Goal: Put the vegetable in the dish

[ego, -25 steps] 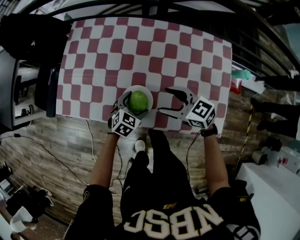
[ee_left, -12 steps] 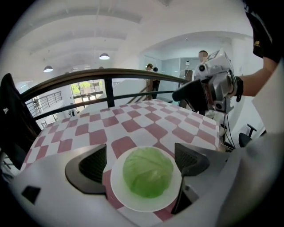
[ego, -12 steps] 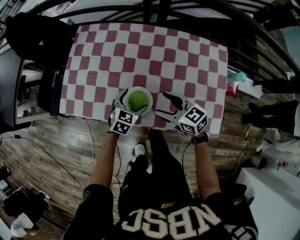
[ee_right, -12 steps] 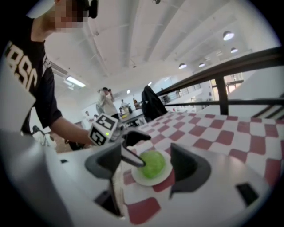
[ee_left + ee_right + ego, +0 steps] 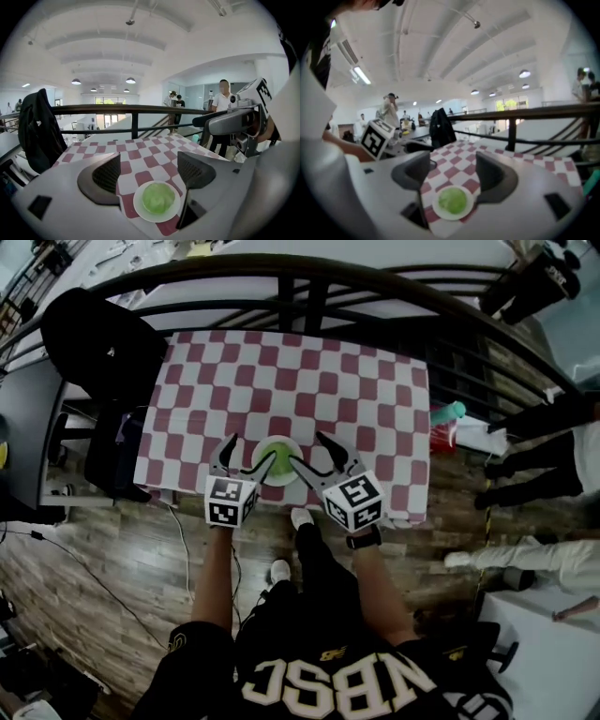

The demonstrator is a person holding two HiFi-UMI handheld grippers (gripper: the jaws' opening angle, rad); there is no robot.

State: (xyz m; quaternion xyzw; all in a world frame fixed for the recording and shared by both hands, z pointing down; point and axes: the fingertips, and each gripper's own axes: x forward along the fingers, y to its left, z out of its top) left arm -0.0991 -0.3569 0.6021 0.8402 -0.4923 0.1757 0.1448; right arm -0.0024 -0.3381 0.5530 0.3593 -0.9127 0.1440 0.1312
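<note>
The green vegetable (image 5: 277, 456) already sits in the white dish (image 5: 272, 482) — the job looks done. My left gripper (image 5: 248, 454) and right gripper (image 5: 307, 451) hang over the dish's near rim, both wide apart and empty, with the jaws having just eased inward a touch. I'd draw both straight back from the dish — no nudging it.

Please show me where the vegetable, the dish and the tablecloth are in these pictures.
vegetable (image 5: 159, 198): left gripper view, middle of its green top.
dish (image 5: 138, 204): left gripper view, white rim on the left side.
tablecloth (image 5: 309, 381): head view, bare checked middle.
</note>
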